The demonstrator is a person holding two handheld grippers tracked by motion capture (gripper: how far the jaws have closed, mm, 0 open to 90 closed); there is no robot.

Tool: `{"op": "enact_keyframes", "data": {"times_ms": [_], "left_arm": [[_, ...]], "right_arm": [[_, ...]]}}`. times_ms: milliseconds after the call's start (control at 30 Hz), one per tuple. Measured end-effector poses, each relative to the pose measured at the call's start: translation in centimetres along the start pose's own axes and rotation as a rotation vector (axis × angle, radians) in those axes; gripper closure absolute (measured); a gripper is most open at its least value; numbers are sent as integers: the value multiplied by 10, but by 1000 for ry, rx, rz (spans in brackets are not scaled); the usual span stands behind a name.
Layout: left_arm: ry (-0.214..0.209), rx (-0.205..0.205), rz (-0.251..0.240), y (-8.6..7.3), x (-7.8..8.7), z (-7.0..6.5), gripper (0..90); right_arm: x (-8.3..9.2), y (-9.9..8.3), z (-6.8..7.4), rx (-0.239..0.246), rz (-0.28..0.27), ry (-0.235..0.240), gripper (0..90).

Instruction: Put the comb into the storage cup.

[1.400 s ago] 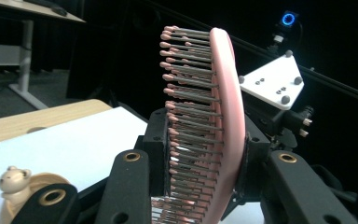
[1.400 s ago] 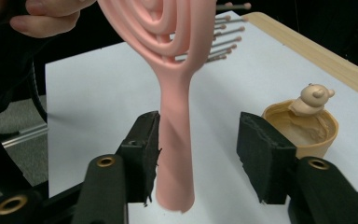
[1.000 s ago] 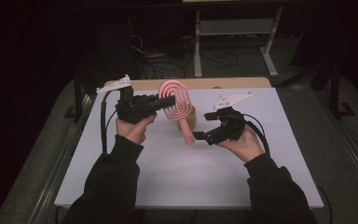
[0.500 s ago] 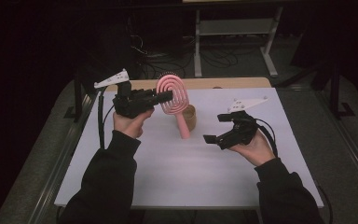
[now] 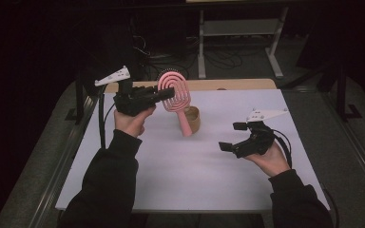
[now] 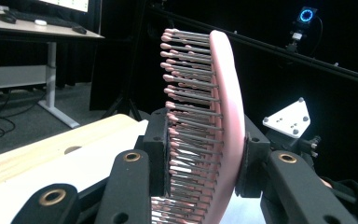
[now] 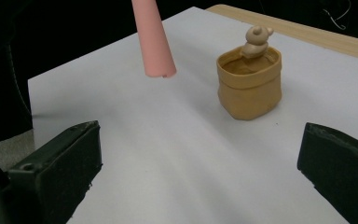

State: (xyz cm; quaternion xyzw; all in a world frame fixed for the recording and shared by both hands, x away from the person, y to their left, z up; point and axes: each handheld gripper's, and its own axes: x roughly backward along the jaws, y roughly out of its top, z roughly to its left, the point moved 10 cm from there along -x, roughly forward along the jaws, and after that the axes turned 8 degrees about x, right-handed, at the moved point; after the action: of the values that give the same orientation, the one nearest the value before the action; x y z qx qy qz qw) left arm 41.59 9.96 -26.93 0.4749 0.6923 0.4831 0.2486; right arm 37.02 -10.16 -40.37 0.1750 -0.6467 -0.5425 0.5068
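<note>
Near edge of the white table (image 5: 190,185): bare surface, both sleeves come in from it.

Right gripper (image 5: 240,137), toward the right edge, hovers low with its jaws spread wide. Nothing between them; the right gripper view looks through the gap at open table surface. It touches nothing.

Mid-table, toward the far edge: a small tan pot (image 5: 193,119) stands upright, with a little bear-like figure (image 7: 256,39) perched at its far rim. The pot looks otherwise empty from the right gripper view.

Left gripper (image 5: 164,96), raised above the far left part of the table, is clamped on the head of a pink hairbrush (image 5: 177,97). The left gripper view shows one jaw against the bristles, the other against the smooth back. The brush hangs head up, its handle pointing down; the handle tip (image 7: 161,71) is off the surface, just beside the pot on its left side, not inside it.

Progress, as I judge it: the brush is lifted and carried near the pot. If the pot is its holder, lowering the handle in and releasing are left.
</note>
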Motion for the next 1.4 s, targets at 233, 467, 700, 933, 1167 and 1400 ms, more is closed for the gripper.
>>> {"op": "enact_keyframes", "data": {"times_ms": [233, 467, 700, 933, 1167, 1400], "left_arm": [[5, -2, -12, 8, 2, 3, 642], [11, -8, -18, 16, 4, 8, 642], [14, -19, -23, 25, 3, 10, 642], [14, -36, -38, 38, 0, 12, 642], [22, -65, -38, 51, -5, 12, 642], [25, -87, -38, 61, -12, 11, 642]], "right_arm": [[7, -7, -5, -10, -9, -15, 0], [14, -13, -9, -18, -14, -30, 0], [22, -19, -14, -27, -22, -47, 0], [28, -31, -17, -36, -24, -65, 0], [36, -44, -22, -50, -33, -87, 0], [43, -54, -23, -48, -41, -104, 0]]}}
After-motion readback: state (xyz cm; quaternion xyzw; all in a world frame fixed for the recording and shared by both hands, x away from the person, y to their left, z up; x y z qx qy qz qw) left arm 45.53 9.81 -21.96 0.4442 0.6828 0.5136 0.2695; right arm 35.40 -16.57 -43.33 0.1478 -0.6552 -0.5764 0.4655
